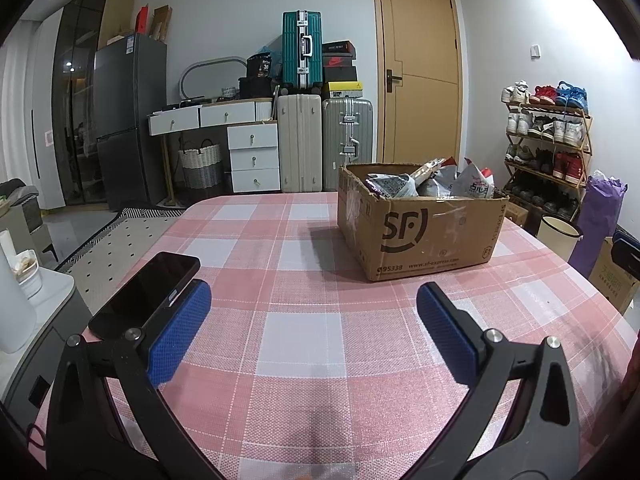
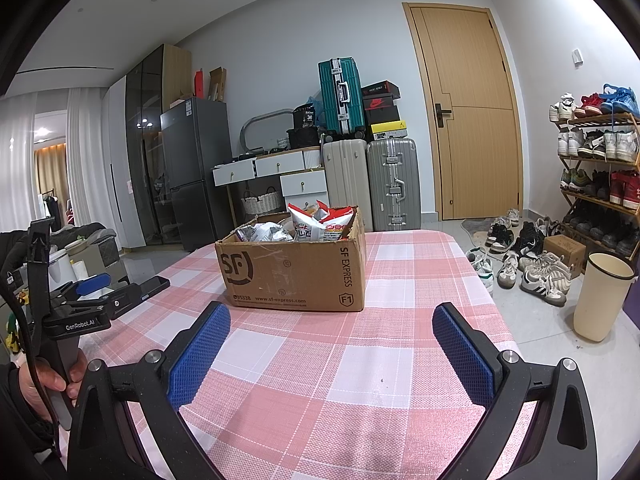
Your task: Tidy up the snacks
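With both grippers, left gripper [image 1: 314, 328] and right gripper [image 2: 332, 352], fingers wide and empty short of the box [image 1: 416, 232], I'd pinch its light, crinkly, probably slippery snack bags [image 2: 310, 226] by their top seams.

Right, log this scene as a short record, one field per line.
surface: table with pink and white checked cloth
container: open cardboard box printed SF, standing on the table
contents: snack bags piled inside, some poking above the rim
other item: black phone lying flat near the table's left edge
left gripper: open, empty
right gripper: open, empty
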A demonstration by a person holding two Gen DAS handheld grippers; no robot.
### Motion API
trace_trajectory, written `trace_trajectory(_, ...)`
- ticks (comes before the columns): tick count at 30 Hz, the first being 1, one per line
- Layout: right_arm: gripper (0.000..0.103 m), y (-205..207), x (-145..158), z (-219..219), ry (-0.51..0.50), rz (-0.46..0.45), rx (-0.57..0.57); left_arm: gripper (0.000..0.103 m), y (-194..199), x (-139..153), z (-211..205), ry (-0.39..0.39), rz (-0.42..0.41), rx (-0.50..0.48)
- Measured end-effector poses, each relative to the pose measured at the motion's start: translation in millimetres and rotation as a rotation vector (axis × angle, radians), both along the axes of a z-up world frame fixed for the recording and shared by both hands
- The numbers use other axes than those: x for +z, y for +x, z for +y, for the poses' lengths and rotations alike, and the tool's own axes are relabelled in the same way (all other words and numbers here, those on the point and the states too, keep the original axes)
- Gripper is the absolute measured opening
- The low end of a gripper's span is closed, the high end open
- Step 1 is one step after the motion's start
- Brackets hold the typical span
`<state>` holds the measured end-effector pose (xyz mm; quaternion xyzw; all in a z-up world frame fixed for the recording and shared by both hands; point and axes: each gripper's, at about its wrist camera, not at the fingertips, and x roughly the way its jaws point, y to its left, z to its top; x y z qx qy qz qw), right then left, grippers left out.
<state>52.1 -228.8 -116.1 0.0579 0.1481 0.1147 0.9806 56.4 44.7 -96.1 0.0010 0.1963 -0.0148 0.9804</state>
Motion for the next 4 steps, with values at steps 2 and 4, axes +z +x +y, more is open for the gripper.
trace_trajectory(2,0.103,1.0,-0.7,0.7,-0.001,0.001,0.000,0.103,0.4,-0.4,-0.6,0.001,-0.001,0.004)
trace_trajectory(4,0.103,0.0,-0.1,-0.1,0.000,0.000,0.000,0.103,2.6,-0.9,0.2,0.001,0.011,0.011)
